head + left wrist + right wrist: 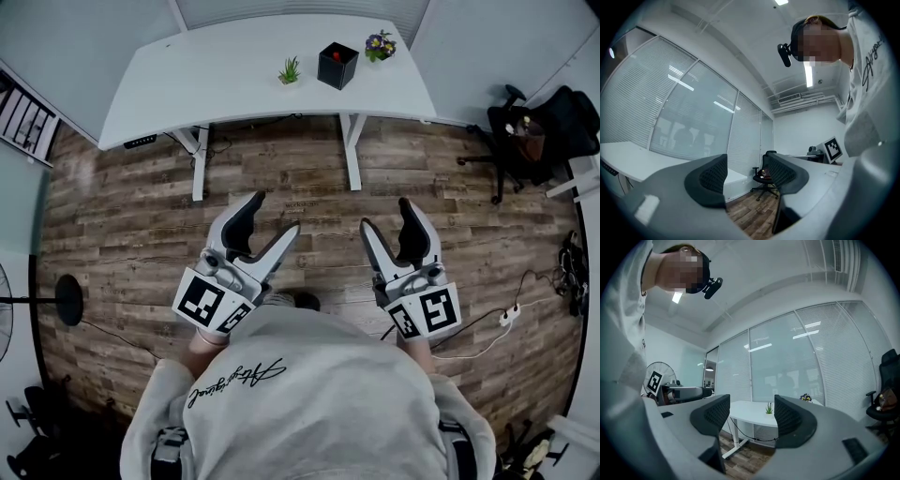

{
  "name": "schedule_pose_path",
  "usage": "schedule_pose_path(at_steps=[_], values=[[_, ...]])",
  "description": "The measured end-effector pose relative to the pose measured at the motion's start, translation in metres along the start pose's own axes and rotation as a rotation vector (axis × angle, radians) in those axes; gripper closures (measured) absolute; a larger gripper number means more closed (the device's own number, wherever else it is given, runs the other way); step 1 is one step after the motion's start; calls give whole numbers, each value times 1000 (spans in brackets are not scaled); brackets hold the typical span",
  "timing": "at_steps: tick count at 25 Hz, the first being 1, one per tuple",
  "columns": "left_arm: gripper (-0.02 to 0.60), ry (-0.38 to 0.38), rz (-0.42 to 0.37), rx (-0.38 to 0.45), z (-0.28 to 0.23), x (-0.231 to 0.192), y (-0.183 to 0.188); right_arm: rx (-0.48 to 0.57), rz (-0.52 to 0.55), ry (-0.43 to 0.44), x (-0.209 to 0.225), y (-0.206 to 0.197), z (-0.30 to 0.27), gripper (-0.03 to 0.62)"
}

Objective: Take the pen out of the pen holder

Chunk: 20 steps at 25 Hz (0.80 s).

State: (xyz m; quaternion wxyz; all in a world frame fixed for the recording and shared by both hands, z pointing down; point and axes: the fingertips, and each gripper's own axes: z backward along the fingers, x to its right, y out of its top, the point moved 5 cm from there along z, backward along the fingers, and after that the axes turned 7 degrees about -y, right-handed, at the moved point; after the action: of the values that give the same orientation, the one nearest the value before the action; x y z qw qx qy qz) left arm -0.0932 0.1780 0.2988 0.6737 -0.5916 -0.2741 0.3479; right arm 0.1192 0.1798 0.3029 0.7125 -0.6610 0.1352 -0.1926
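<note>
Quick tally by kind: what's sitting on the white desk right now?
Plants: 2, a green plant and a flowering plant
Pen holder: 1
Pen, red tip showing: 1
Total: 4

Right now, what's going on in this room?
A person stands on the wood floor, back from a white desk, holding a claw in each hand. The left claw and right claw are both open and empty. The black pen holder sits on the desk between a small green plant and a pot of flowers, something red showing inside. Neither claw is near it.
</note>
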Motion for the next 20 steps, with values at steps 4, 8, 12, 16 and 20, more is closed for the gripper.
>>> schedule_pose_path(at_steps=[4, 8, 12, 16, 20], values=[[321, 6, 3, -3, 1, 0, -2, 0, 5, 12, -1, 1, -1, 318], [321, 7, 3, 2, -2, 1, -2, 3, 3, 18, 1, 2, -2, 316], [321, 7, -1, -1, -4, 1, -3, 2, 4, 27, 2, 1, -3, 318], [321, 14, -6, 0, -6, -1, -2, 2, 1, 31, 6, 1, -6, 318], [321, 22, -9, -11, -6, -3, -2, -1, -3, 44, 8, 0, -11, 318]])
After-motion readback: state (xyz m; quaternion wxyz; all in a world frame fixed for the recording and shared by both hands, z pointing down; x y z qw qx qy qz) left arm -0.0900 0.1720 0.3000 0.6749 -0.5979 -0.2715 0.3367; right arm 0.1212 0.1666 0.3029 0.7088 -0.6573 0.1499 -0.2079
